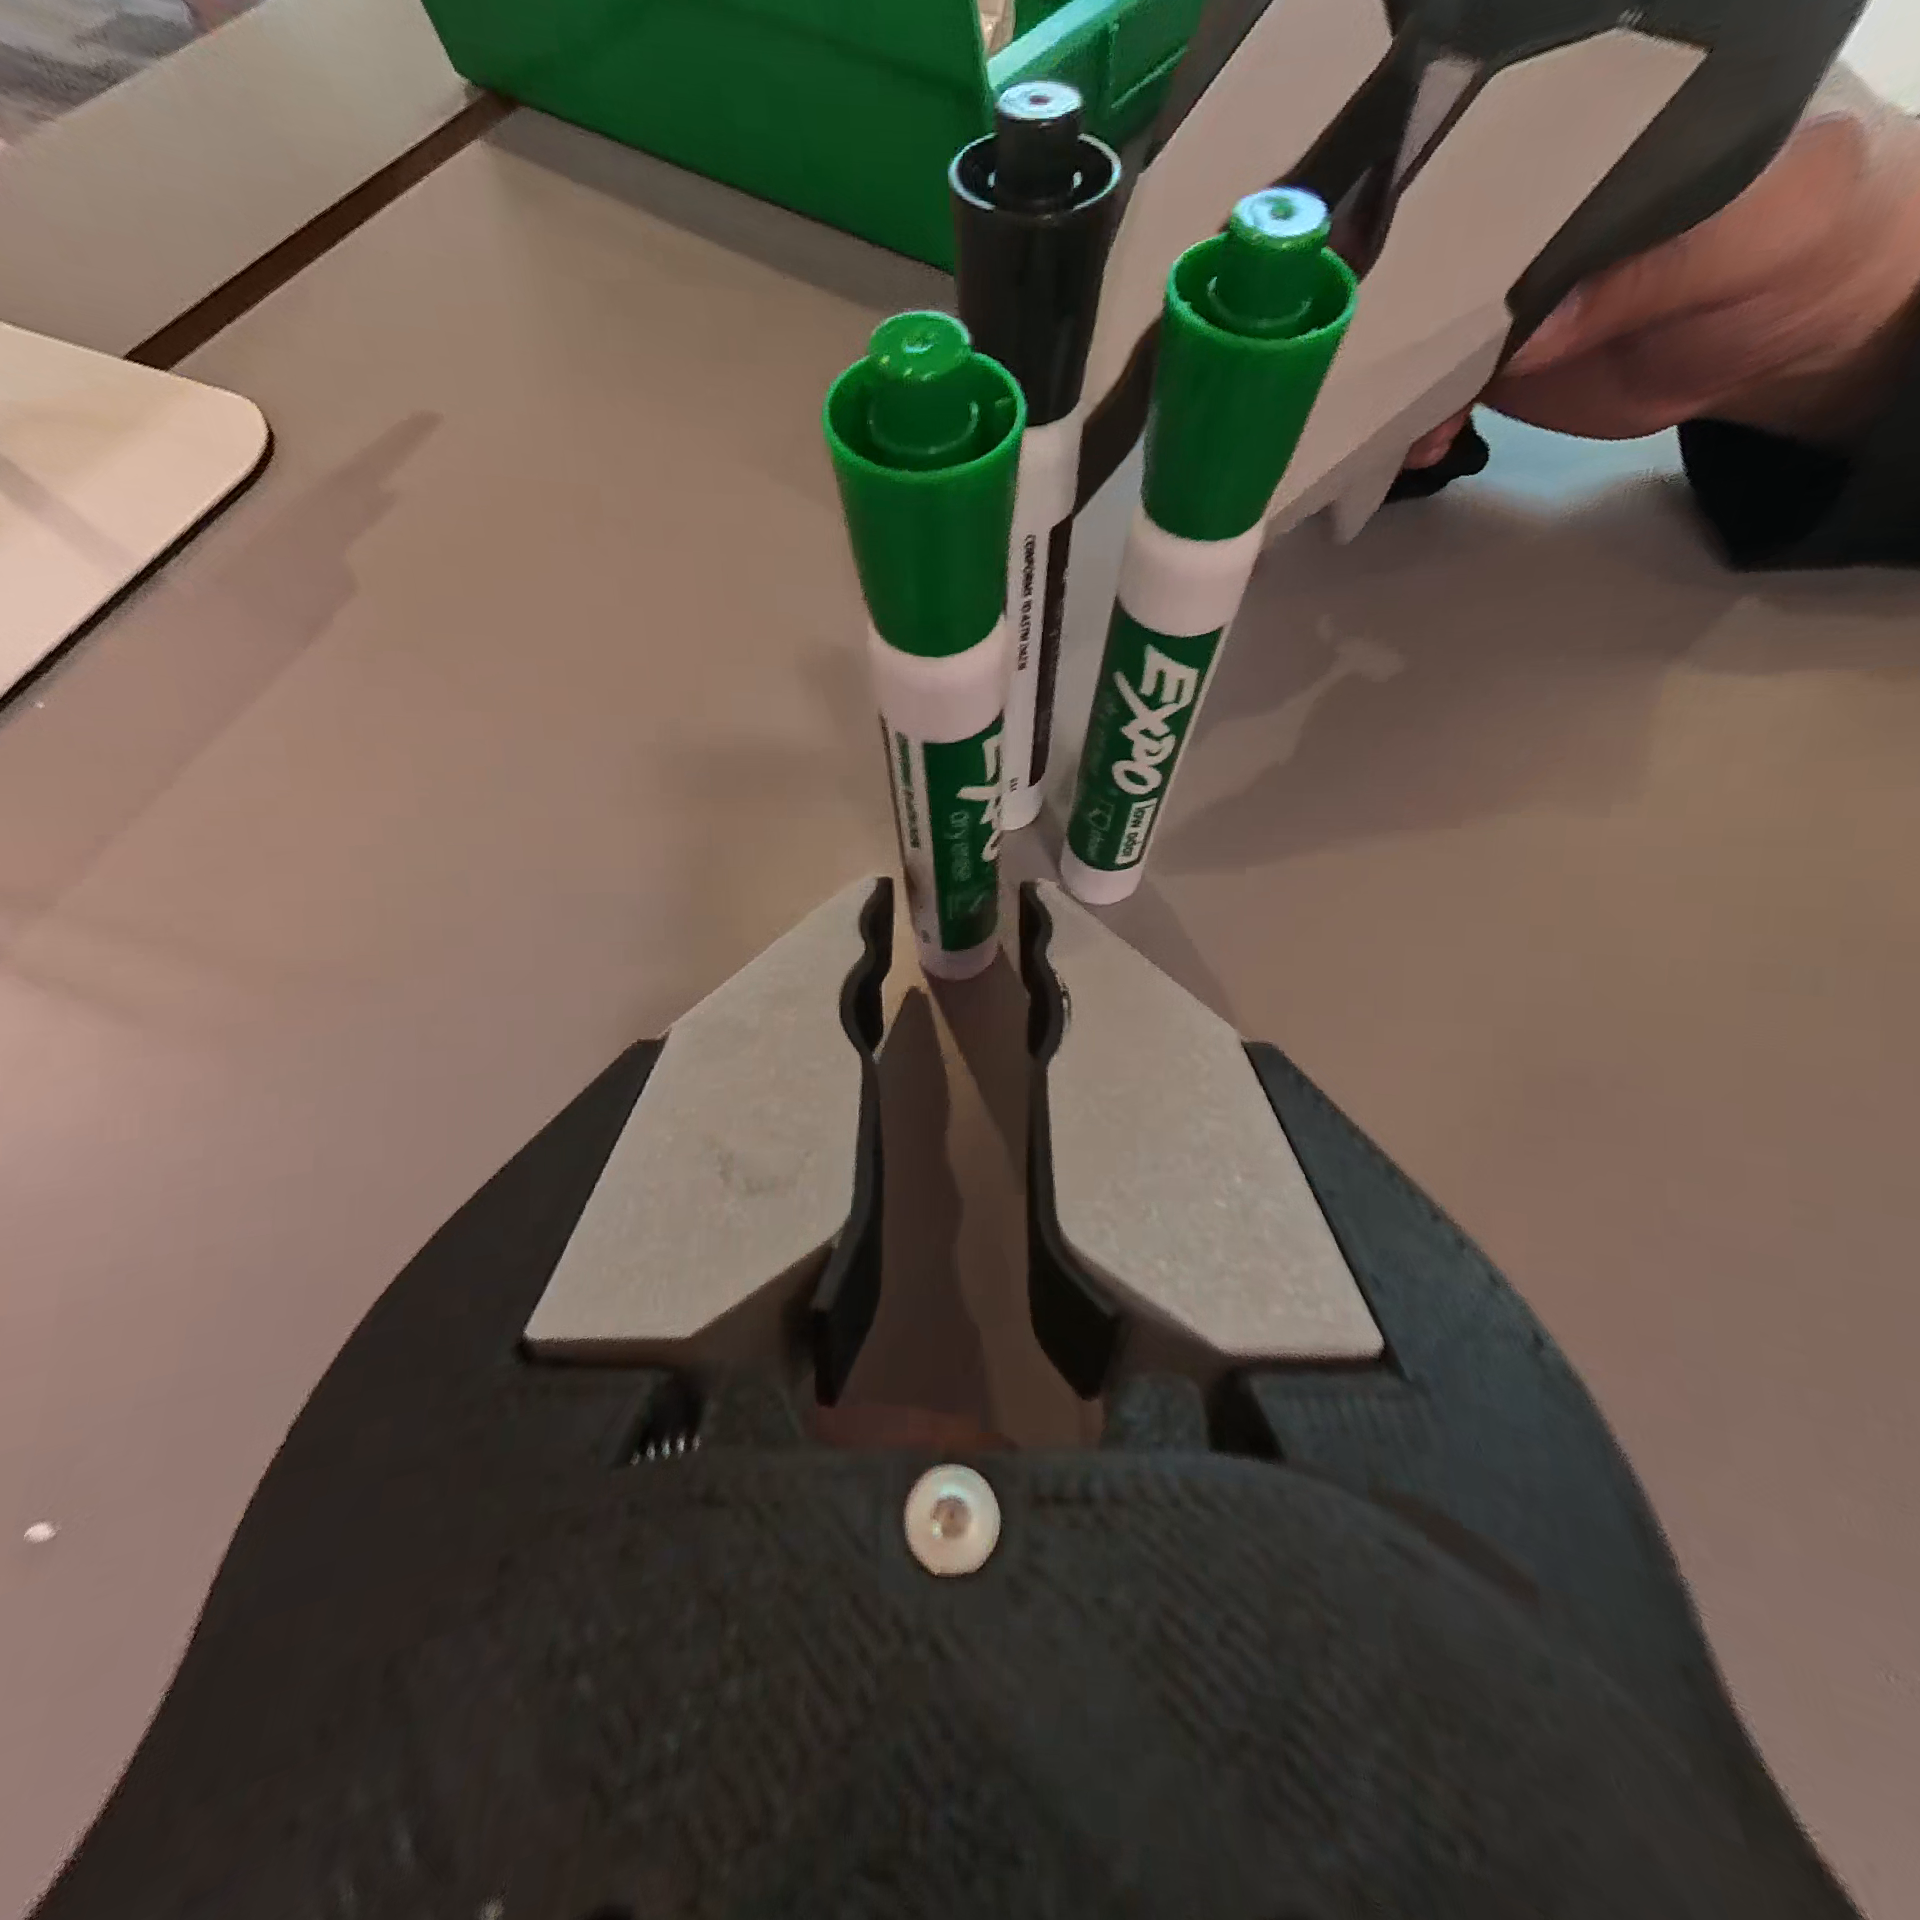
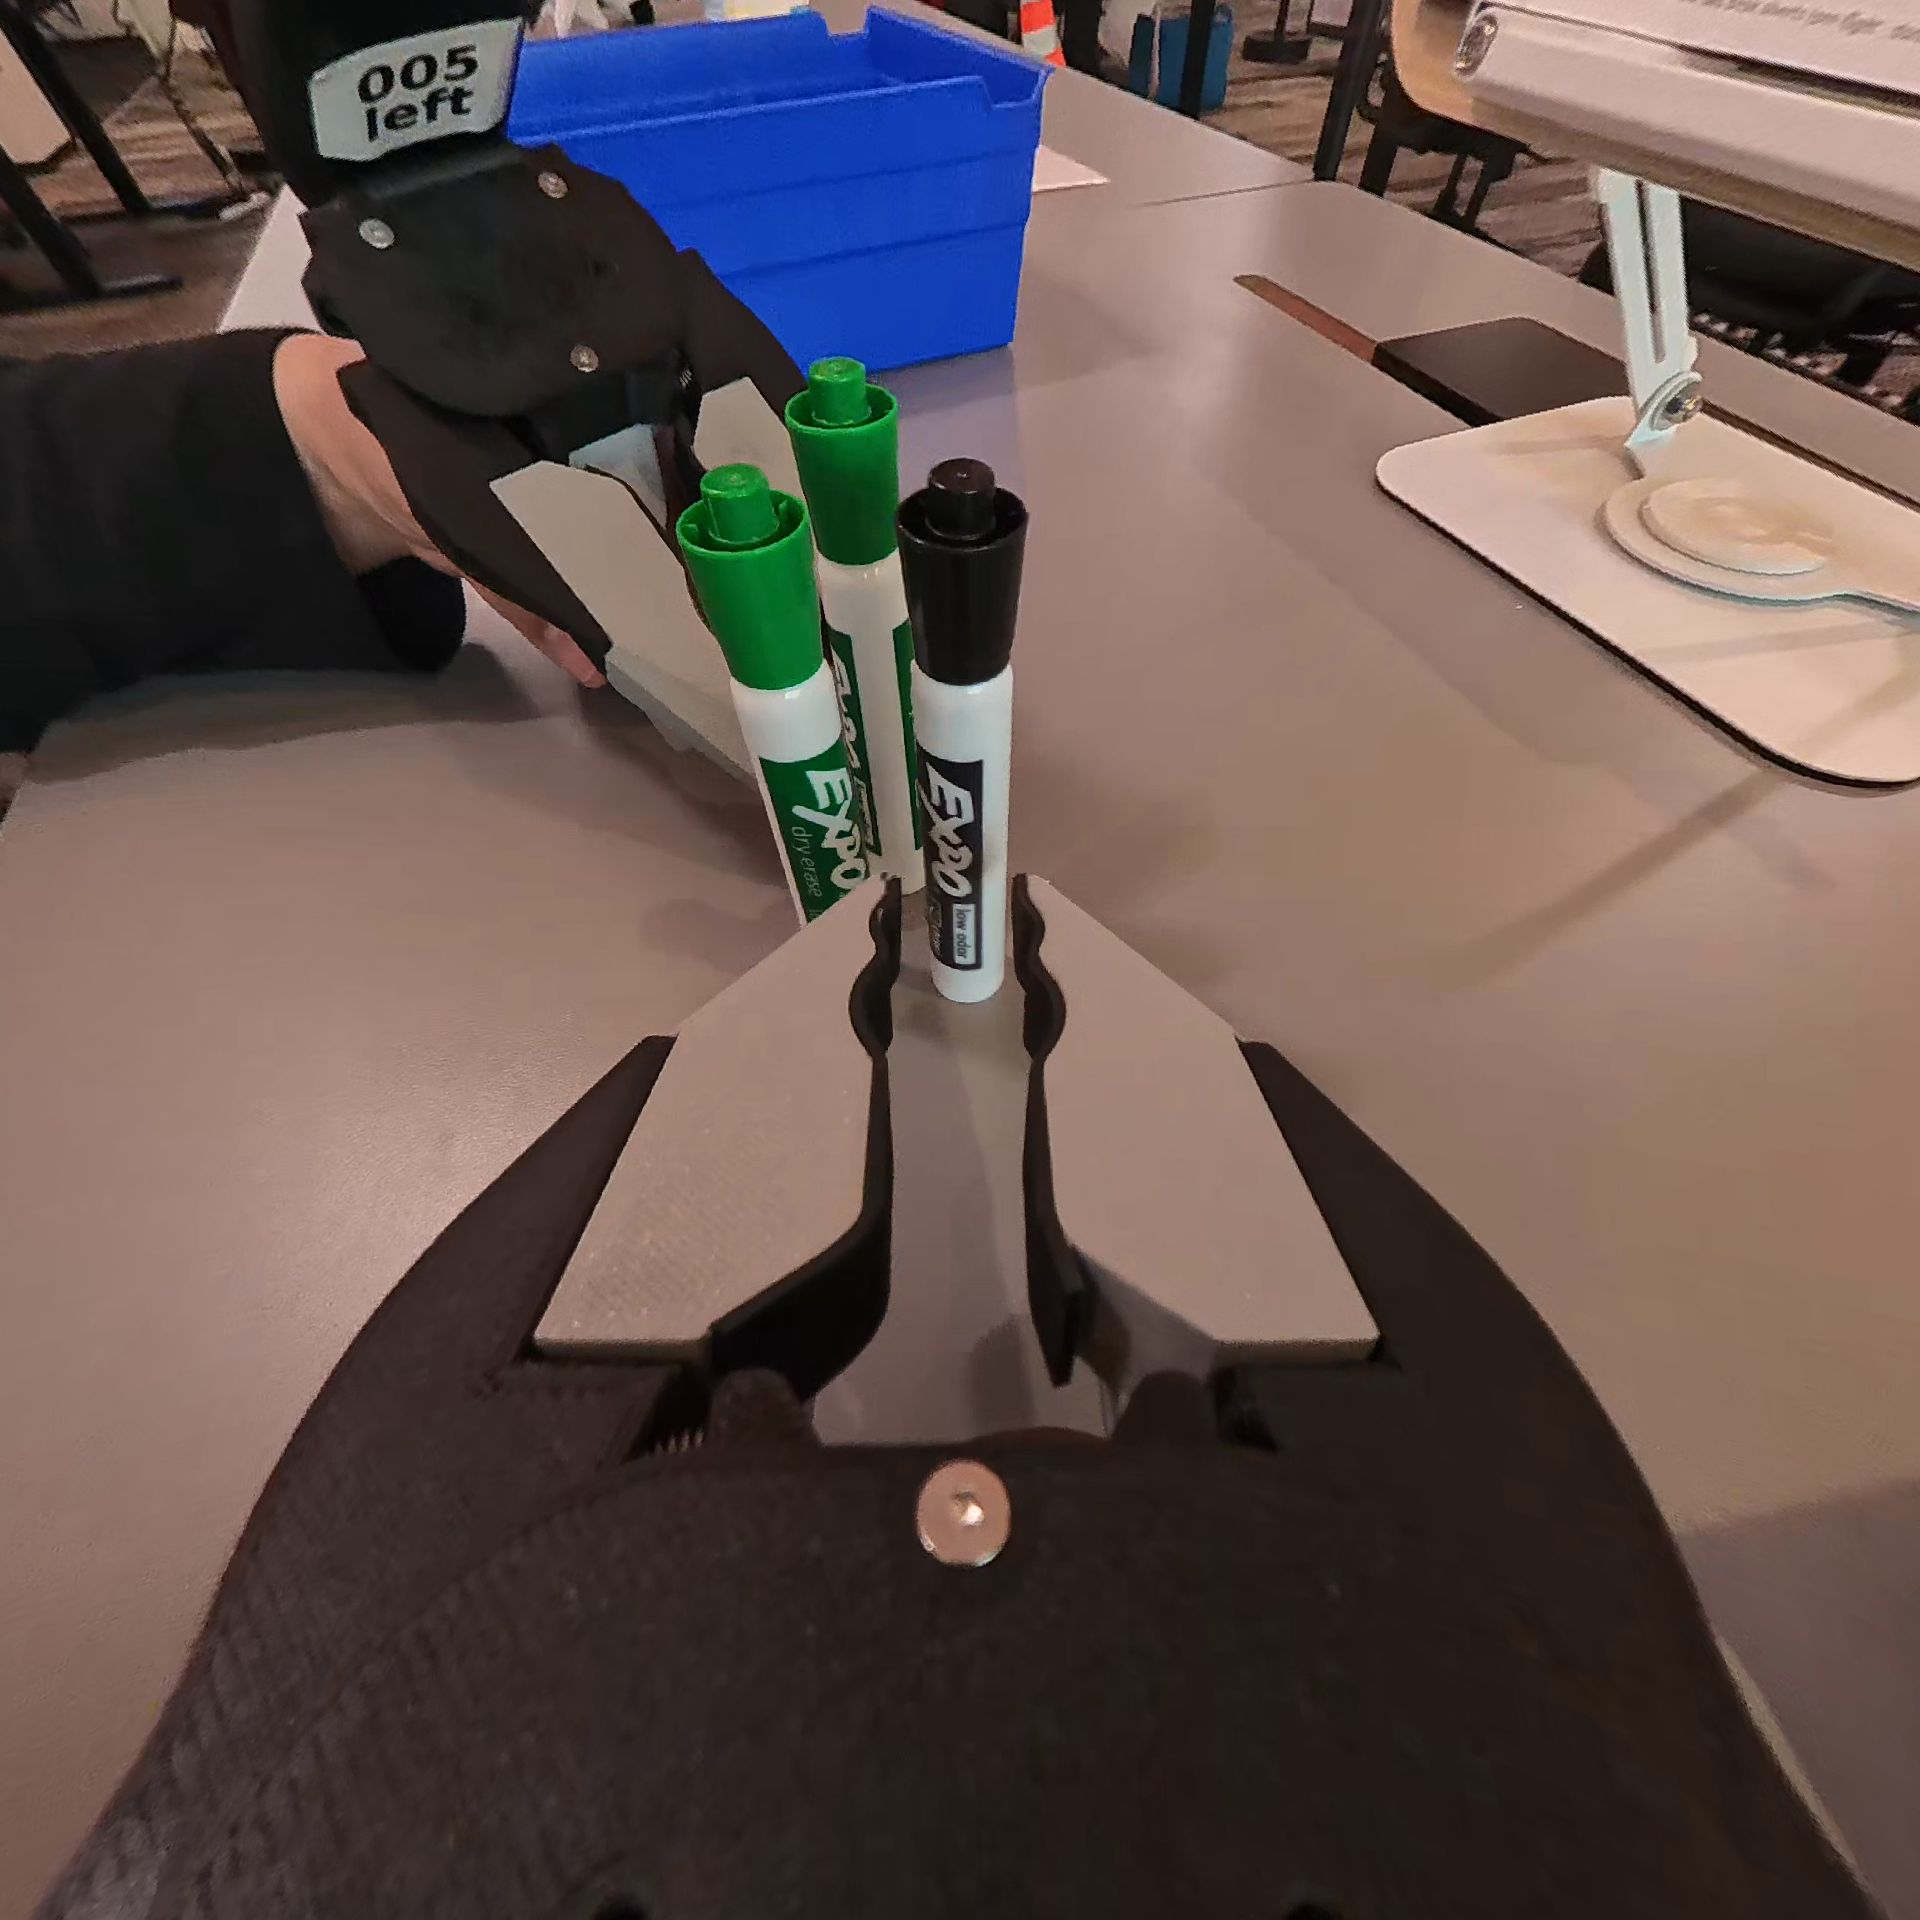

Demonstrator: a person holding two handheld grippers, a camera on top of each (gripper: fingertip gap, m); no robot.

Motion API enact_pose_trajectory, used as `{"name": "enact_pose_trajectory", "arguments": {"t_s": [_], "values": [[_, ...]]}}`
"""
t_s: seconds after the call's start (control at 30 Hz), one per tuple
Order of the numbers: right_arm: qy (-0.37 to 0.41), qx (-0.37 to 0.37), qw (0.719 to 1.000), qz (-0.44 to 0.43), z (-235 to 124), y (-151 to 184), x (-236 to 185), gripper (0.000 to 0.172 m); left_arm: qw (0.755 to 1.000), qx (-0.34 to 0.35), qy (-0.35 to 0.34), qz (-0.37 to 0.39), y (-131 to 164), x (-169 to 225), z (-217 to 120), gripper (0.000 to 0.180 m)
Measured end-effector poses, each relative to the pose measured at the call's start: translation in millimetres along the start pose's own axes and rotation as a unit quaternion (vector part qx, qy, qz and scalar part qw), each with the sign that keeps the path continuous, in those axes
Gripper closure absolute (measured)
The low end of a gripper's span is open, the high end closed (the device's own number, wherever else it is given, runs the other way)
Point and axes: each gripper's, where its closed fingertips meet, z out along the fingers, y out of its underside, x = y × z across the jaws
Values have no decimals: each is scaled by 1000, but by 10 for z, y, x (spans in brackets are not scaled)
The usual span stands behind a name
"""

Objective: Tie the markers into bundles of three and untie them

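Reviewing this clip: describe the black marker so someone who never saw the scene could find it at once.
Start at the blue bin at the table's far side; nearer the camera, three markers stand upright in a tight cluster. The black marker is the rightmost in the right wrist view. It alone has a black cap; its two neighbours have green caps.

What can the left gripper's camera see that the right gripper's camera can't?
Only the left wrist view shows a green bin behind the markers and the right gripper's hand. Only the right wrist view shows a blue bin, a white stand and the left gripper's dark sleeve. Both show the same three markers standing upright on the grey table: two green markers and one black marker. In both, a marker's base sits between open fingertips, with gaps beside it.
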Motion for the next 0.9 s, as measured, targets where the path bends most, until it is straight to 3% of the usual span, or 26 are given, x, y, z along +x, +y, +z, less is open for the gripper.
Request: {"name": "enact_pose_trajectory", "arguments": {"t_s": [0.27, 0.43, 0.67, 0.9], "values": [[12, 4, 1000, 6, -56, 8, 54, 152, 1000, 6, -13, -18, 29, -22, -67, 146], [47, -34, 998, 14, -173, 162, 197, 145, 997, -7, -71, -39, 191, -199, -248, 132], [109, -112, 987, 45, -314, 474, 418, 131, 978, -19, -162, -132, 441, -609, -525, 117], [138, -110, 984, 35, -307, 459, 463, 120, 972, -35, -206, -112, 475, -673, -550, 109]]}}
